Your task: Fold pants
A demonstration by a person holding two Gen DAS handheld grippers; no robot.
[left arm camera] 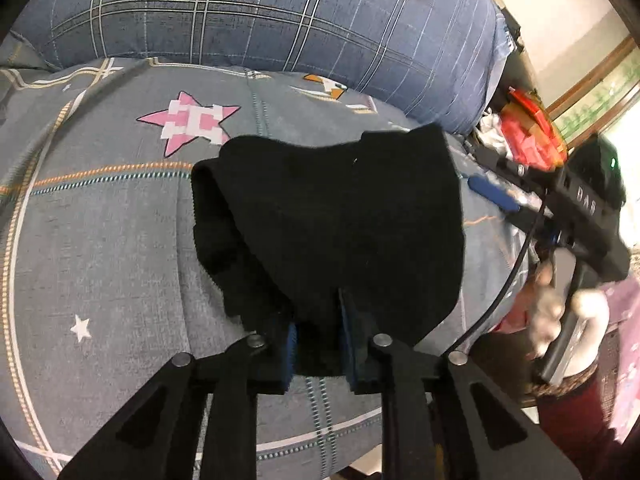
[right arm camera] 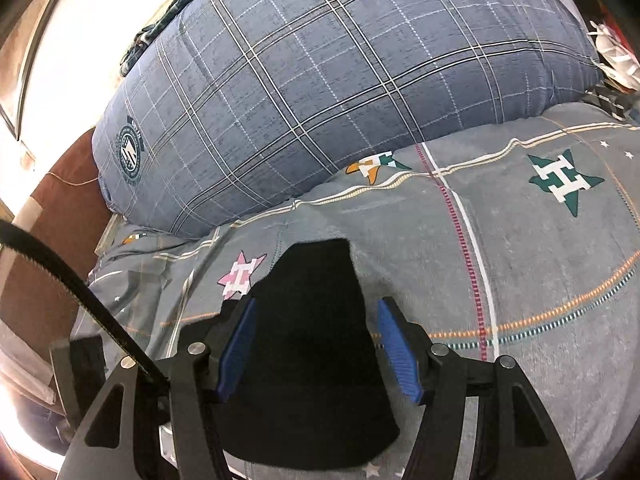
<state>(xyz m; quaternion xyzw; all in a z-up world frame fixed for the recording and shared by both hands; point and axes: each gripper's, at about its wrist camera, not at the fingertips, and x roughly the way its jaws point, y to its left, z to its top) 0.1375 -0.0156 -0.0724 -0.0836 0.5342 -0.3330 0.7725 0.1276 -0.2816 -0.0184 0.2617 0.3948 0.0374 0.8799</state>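
1. Pants (left arm camera: 340, 216) lay bunched in a black heap on the bed (left arm camera: 100, 240), at 6 o'clock from the plaid pillow (left arm camera: 260, 12).
2. Left gripper (left arm camera: 318, 344): fingers (left arm camera: 290, 350) were nearly together, pinching the pants' near edge.
3. Right gripper (right arm camera: 316, 344): fingers (right arm camera: 396, 352) were spread wide, cloth lying between the pads, no contact seen.
4. In the left view the right gripper sat at 3 o'clock from the pants, a hand (left arm camera: 556, 312) on its handle.
5. Pink star print (left arm camera: 188, 120) showed at 10 o'clock from the heap.
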